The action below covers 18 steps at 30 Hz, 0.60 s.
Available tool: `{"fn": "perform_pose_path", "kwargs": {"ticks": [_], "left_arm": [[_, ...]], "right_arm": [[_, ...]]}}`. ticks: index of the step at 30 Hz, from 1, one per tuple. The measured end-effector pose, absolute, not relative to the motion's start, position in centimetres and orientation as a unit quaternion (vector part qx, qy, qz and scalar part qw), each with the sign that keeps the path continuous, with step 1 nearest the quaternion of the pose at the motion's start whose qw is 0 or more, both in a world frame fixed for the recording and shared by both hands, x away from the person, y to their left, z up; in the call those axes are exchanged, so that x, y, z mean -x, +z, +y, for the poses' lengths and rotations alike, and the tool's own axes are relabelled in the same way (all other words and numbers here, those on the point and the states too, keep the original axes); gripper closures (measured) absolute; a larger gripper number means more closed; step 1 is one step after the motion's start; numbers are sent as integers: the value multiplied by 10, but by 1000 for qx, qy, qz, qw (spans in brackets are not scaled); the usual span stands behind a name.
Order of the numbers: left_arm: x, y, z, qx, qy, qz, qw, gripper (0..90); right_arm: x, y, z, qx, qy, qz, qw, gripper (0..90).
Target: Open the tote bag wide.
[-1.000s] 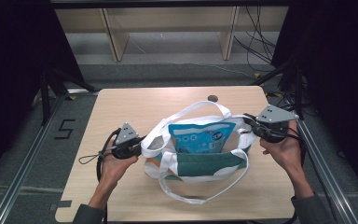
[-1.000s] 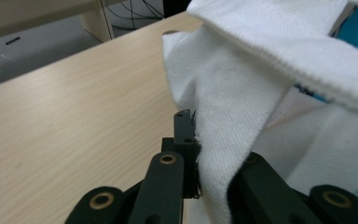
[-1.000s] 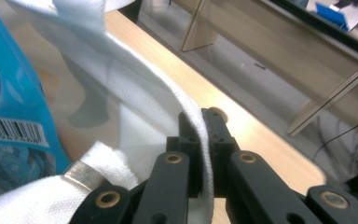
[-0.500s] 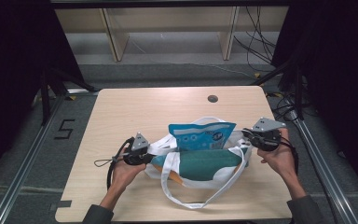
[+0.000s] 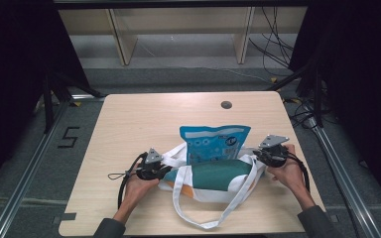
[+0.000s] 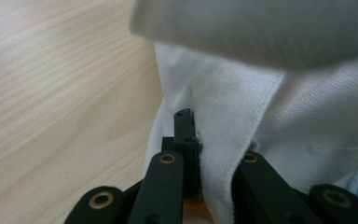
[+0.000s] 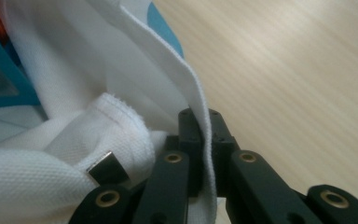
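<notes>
1. Bag position: I see the white tote bag (image 5: pixel 213 191) lying on the wooden table (image 5: pixel 129 124) between my two grippers, its long handles (image 5: pixel 198 218) looped toward the near table edge.
2. Left gripper (image 5: pixel 166 171): I read the jaws as clenched on the bag's hemmed edge (image 6: pixel 223 140); in the left gripper view the white cloth is pinched between the black jaws, with bare table to the left of them.
3. Right gripper (image 5: pixel 255 156): I read the jaws as clenched on the opposite rim of the bag (image 7: pixel 200 107); in the right gripper view a thin fold of white cloth runs between the jaws, with bare table to their right.
4. Contents: a blue snack pouch (image 5: pixel 214 141) stands up out of the bag's mouth, midway between the two grippers. A dark green panel (image 5: pixel 213 173) of the bag lies just below the pouch.
5. Hands: each gripper rests low at the table surface, one at each end of the bag.
</notes>
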<state>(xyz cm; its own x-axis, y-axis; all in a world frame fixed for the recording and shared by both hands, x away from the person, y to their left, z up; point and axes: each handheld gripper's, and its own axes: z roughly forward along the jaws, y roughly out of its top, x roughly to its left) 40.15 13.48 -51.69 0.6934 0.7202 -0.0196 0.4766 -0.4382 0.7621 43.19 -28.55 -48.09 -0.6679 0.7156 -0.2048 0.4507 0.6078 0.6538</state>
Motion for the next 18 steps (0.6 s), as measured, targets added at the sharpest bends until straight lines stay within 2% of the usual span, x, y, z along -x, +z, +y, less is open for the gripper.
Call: {"fn": "perform_pose_path", "kwargs": {"ticks": [5,8,10,14,15,17,18], "left_arm": [[-401,-516,134,-833,157,363,386,843],[-401,-515,136,-830,161,367,388,797],[-402,-511,139,-830,163,366,387,743],[-399,-501,145,-808,165,398,403,603],[-398,-497,149,-805,164,401,404,570],[-395,-488,157,-785,158,422,425,484],[-393,-483,160,-776,158,426,436,478]], "right_arm": [[-431,-486,-286,-337,289,868,224,881],[-432,-485,-286,-335,289,867,228,870],[-431,-483,-287,-343,293,863,229,815],[-431,-467,-295,-364,315,844,235,637],[-432,-461,-298,-357,328,838,250,593],[-427,-443,-301,-363,352,822,262,552],[-423,-435,-301,-372,370,810,261,539]]}}
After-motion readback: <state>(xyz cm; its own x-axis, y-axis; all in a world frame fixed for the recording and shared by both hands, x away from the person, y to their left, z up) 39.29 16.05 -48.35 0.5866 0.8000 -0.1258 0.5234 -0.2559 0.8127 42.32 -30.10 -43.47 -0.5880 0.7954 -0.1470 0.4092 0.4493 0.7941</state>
